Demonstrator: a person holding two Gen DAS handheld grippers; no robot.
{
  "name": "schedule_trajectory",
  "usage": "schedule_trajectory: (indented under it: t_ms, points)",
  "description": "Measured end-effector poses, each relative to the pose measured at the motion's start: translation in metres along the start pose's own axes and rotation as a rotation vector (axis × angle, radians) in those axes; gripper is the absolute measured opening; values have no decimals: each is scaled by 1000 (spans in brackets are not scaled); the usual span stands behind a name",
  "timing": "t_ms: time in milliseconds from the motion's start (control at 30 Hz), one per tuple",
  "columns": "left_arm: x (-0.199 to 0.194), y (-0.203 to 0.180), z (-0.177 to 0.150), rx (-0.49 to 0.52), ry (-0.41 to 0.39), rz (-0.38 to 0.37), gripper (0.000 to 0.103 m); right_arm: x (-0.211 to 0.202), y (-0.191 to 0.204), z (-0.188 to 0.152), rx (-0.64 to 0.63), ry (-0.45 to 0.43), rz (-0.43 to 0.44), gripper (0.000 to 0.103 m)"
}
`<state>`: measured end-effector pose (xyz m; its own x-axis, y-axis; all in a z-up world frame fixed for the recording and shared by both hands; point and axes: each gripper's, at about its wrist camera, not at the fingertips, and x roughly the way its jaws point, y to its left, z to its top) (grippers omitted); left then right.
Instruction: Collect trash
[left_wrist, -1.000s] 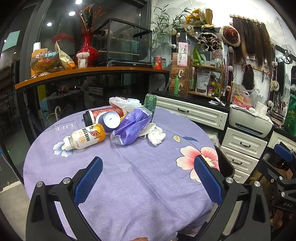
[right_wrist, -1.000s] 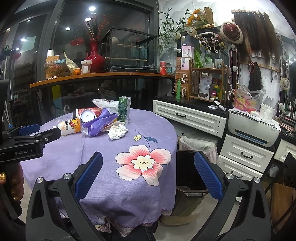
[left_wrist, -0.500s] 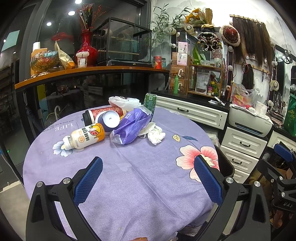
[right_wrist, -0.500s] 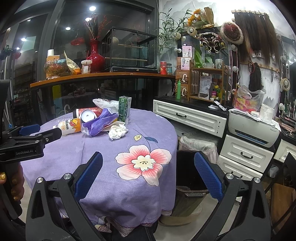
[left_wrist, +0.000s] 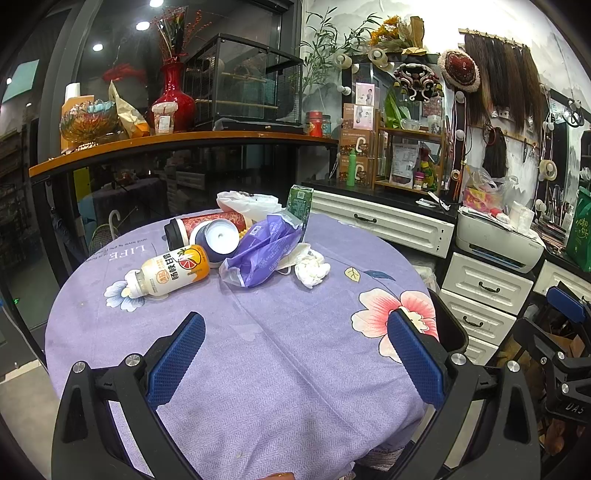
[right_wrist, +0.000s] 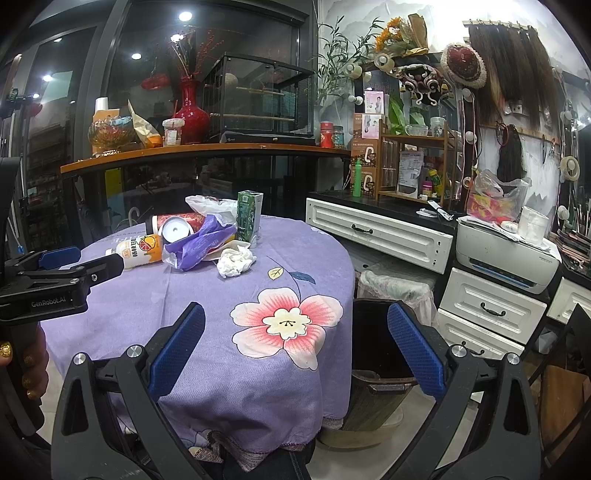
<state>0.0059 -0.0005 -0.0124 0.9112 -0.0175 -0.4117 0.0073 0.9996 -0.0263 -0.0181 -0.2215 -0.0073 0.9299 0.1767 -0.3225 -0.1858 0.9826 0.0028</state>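
Several pieces of trash lie heaped at the far side of the round table (left_wrist: 258, 387): a tipped drink bottle (left_wrist: 168, 271) with an orange label, a dark cup (left_wrist: 218, 240) on its side touching a red-patterned cup (left_wrist: 207, 223), a crumpled purple bag (left_wrist: 267, 249) leaning over them, a white tissue wad (left_wrist: 312, 267) just beside the bag, a white plastic bag (left_wrist: 245, 203) behind, and an upright green carton (left_wrist: 299, 203) at the back edge. All of it rests on the purple flowered cloth; nothing has been lifted.

Compared with the views from a second and half a second ago, almost nothing has changed. The heap sits in the same arrangement, and both tools hold the same stand-off, well apart from the pile. For the task, that means collection has not started and this is a pause before the first reach.

Left tool (left_wrist: 295, 350) hangs over the near part of the table, fingers spread wide with nothing between them. Right tool (right_wrist: 291, 347) is likewise released and empty, poised over the table's right edge, with the dark trash bin (right_wrist: 380, 354) on the floor just beside the table below it. From the right wrist view the left tool appears at the far left, gripped by a hand (right_wrist: 22, 369).

My judgement is that the tissue wad, nearest and free of the heap, would be the easiest first pick, with the bin close for the drop.
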Motion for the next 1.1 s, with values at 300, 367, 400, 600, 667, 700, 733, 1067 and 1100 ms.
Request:
schedule_trajectory:
  t_ms: [300, 367, 400, 600, 667, 700, 733, 1067, 1100]
  points:
    - [5, -2, -6, 5, 12, 2, 98, 12, 14, -17, -2, 17, 1, 98]
    - [8, -2, -8, 6, 25, 1, 98, 21, 12, -19, 0, 42, 7, 98]
    - [10, -1, -9, 5, 33, 4, 98, 24, 12, -21, 0, 52, 9, 98]
    - [23, 10, -9, -6, 84, 1, 98, 35, 4, -10, -22, 116, 47, 98]
    - [27, 14, -10, -13, 100, -8, 98, 45, 3, -11, -21, 150, 69, 98]
    - [29, 16, -11, -16, 112, -5, 98, 50, 4, -11, -24, 167, 77, 98]
    - [31, 16, -11, -16, 120, -3, 98, 54, 4, -10, -27, 179, 85, 98]
    - [59, 38, -17, -35, 215, 39, 98, 117, 11, 5, -33, 306, 179, 98]
    - [62, 40, -17, -31, 220, 45, 98, 121, 13, 7, -40, 311, 184, 98]
